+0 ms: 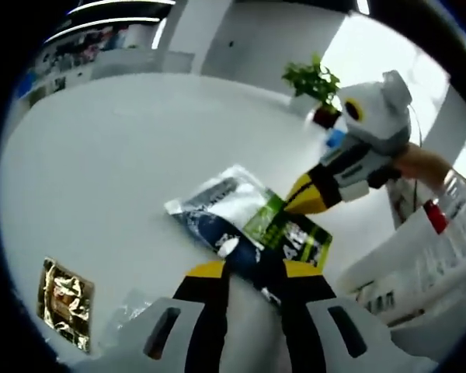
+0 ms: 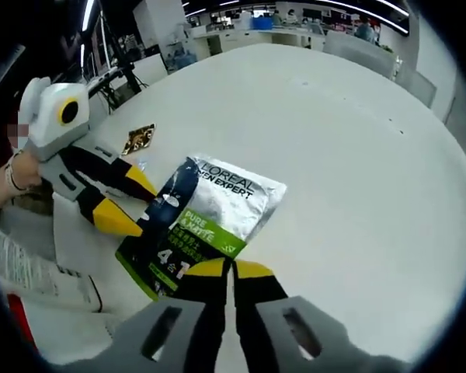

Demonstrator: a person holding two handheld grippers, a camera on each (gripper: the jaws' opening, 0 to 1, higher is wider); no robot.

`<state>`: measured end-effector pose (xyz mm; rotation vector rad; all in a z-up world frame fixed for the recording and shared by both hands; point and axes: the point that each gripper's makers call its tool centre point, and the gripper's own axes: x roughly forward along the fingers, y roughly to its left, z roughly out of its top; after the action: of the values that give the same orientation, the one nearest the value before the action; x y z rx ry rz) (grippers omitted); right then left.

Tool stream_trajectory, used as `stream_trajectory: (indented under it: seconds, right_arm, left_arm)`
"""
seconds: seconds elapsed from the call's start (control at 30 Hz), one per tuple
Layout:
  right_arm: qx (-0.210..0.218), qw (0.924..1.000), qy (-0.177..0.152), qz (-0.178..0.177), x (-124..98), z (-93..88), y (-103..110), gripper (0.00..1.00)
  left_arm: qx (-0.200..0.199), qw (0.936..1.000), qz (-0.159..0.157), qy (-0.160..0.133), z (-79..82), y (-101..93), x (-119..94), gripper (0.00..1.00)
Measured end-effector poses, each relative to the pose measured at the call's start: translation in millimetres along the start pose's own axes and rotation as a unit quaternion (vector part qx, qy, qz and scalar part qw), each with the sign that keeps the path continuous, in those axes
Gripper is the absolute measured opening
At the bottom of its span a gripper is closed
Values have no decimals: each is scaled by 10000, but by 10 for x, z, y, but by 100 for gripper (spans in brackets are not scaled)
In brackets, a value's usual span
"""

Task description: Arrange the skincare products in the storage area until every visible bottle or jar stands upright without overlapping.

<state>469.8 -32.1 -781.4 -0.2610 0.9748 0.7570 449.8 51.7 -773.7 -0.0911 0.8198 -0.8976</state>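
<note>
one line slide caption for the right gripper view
Both grippers, right and left, pinch a flat skincare sachet on a white table.

Left gripper view: close, low over white table, facing foil sachet; right gripper view: close, opposite edge; both share sachet, table.

Pouch: we see a flat silver, dark blue and green sachet lying on the white table.
Right gripper: our right gripper has its yellow tips pressed together on the near edge of the sachet.
Left gripper: the left gripper comes from the left, its tips touching the sachet's left edge.
Far left: a small gold packet lies on the table.
</note>
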Motion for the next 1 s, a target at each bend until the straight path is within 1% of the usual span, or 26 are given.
stream_trajectory:
  seconds: [0.03, 0.07, 0.13, 0.17, 0.2, 0.23, 0.3, 0.37, 0.4, 0.43, 0.5, 0.57, 0.6, 0.67, 0.7, 0.73, 0.77, 0.8, 0.83, 0.87, 0.9, 0.93, 0.97, 1.0]
  right_arm:
    - [12, 10000, -14, -1, 1, 2, 0, 1]
    - [3, 10000, -59, 11, 0, 7, 12, 1]
    - [-11, 9999, -137, 29, -12, 30, 29, 1]
    - [17, 9997, -214, 103, -17, 59, 54, 1]
    - [157, 9985, -459, 250, -32, 143, 115, 1]
    - [145, 9988, -437, 180, -58, 137, 91, 1]
    - [112, 9984, -488, 245, -96, 162, 121, 1]
    - [153, 9973, -627, 338, -132, 210, 154, 1]
    - [259, 9956, -793, 426, -160, 261, 188, 1]
    - [311, 9947, -871, 443, -181, 283, 195, 1]
    - [298, 9941, -932, 468, -228, 297, 218, 1]
    - [294, 9924, -1066, 548, -263, 336, 270, 1]
    - [294, 9907, -1158, 659, -286, 373, 329, 1]
    - [306, 9884, -1286, 744, -317, 438, 398, 1]
    - [276, 9879, -1323, 759, -329, 465, 423, 1]
    - [232, 9875, -1351, 777, -344, 501, 461, 1]
    - [210, 9861, -1424, 829, -362, 540, 496, 1]
    - [236, 9832, -1530, 970, -387, 594, 561, 1]
    - [244, 9817, -1589, 1023, -408, 628, 597, 1]
    - [187, 9765, -1751, 1243, -461, 721, 720, 1]
    - [173, 9755, -1756, 1317, -480, 753, 774, 1]
    - [112, 9754, -1760, 1324, -493, 783, 812, 1]
    - [-190, 9775, -1731, 1192, -502, 827, 842, 1]
    - [-333, 9785, -1677, 1151, -507, 837, 869, 1]
  left_arm:
    - [-66, 10000, -21, -29, 4, 0, 2, 22]
    - [-224, 9997, -65, -102, 15, -10, 1, 23]
    - [-314, 9993, -85, -174, 14, -4, -11, 23]
    - [-339, 9992, -90, -193, 11, -5, -16, 23]
    - [-383, 9989, -119, -241, 16, -15, -28, 24]
    - [-408, 9988, -90, -259, 12, -7, -42, 25]
    - [-496, 9980, -115, -378, 43, -8, -93, 23]
    - [-550, 9970, -104, -541, 101, 7, -163, 21]
    - [-577, 9962, -91, -642, 139, 19, -202, 21]
    - [-632, 9949, -111, -782, 196, 22, -261, 19]
    - [-640, 9923, -210, -1042, 304, -2, -395, 11]
    - [-476, 9912, -327, -1188, 376, -61, -517, 4]
    - [-483, 9902, -310, -1273, 419, -73, -587, 2]
    - [-320, 9883, -347, -1452, 508, -119, -672, 4]
    - [-317, 9878, -391, -1471, 523, -145, -701, 4]
    - [-195, 9863, -590, -1527, 550, -225, -734, 4]
    - [-145, 9855, -769, -1505, 543, -300, -766, 2]
    - [-97, 9852, -923, -1443, 518, -379, -809, 2]
    - [-31, 9863, -857, -1413, 501, -380, -820, 3]
    - [230, 9882, -667, -1363, 481, -356, -825, 3]
    - [385, 9891, -418, -1359, 484, -307, -825, 3]
    - [586, 9893, -233, -1317, 481, -278, -827, 1]
    - [608, 9894, -216, -1305, 482, -280, -830, 2]
    - [510, 9891, -309, -1346, 510, -341, -857, 1]
